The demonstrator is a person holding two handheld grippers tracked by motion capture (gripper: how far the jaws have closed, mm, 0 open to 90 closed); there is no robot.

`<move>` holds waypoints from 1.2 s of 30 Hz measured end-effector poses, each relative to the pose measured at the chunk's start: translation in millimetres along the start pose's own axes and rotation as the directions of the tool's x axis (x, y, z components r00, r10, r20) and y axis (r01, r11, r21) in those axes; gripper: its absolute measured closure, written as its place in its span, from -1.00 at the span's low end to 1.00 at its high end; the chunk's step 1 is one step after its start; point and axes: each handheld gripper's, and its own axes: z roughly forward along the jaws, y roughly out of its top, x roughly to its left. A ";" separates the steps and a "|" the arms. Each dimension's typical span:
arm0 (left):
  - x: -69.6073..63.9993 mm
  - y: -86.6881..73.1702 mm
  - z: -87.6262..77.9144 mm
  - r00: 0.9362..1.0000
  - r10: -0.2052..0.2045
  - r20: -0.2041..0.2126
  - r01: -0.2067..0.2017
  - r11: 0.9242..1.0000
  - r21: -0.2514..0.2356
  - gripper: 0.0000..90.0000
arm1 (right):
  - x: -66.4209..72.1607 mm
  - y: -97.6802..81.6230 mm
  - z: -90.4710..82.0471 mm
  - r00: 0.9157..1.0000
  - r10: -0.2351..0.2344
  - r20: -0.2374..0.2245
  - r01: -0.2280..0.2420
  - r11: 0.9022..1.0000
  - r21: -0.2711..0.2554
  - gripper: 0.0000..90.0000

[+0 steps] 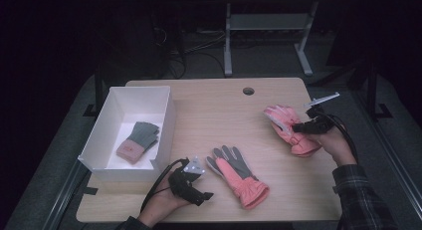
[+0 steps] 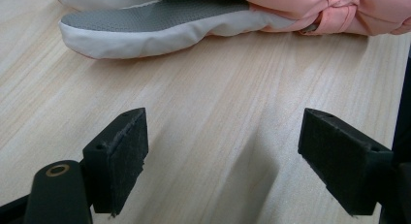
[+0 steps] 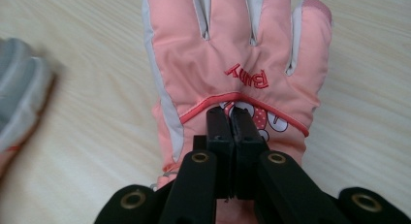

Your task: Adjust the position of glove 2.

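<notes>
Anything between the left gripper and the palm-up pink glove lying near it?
Nothing visible. The left gripper rests open on the table, and bare wood lies between its jaws and the palm-up glove just ahead. The right gripper is off to the side, shut on the other glove.

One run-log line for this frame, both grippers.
right gripper: shut on pink glove | left gripper: open, over table | second glove: flat
</notes>
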 end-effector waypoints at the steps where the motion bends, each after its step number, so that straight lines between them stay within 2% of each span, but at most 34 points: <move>1: 0.0 0.0 0.0 1.000 0.000 0.000 0.000 1.000 0.001 -0.60 | 3.0 -1.1 -2.7 1.000 0.001 -0.008 -0.001 1.000 -0.004 0.97; 7: -0.5 0.1 -0.1 1.000 0.001 -0.002 -0.001 1.000 -0.007 -0.60 | 27.4 -6.9 -16.7 1.000 0.004 -0.029 -0.005 1.000 -0.021 0.97; 15: -1.4 0.3 0.0 1.000 0.004 -0.002 -0.004 1.000 -0.009 -0.60 | 62.2 -13.3 -30.4 0.996 -0.020 -0.081 0.017 0.999 -0.045 0.97; 23: -1.9 0.6 -0.3 1.000 0.005 -0.004 -0.005 1.000 -0.013 -0.60 | 100.9 -14.3 -41.0 0.987 -0.061 -0.151 0.051 0.996 -0.068 0.97; 29: -2.2 0.8 0.7 1.000 0.002 -0.006 -0.002 1.000 -0.016 -0.60 | 127.5 -12.0 -39.8 0.979 -0.071 -0.191 0.059 0.996 -0.070 0.97; 36: -2.9 0.8 0.2 1.000 -0.004 -0.001 0.004 1.000 -0.016 -0.60 | 155.9 -7.9 -28.1 0.967 -0.080 -0.241 0.070 0.996 -0.053 0.97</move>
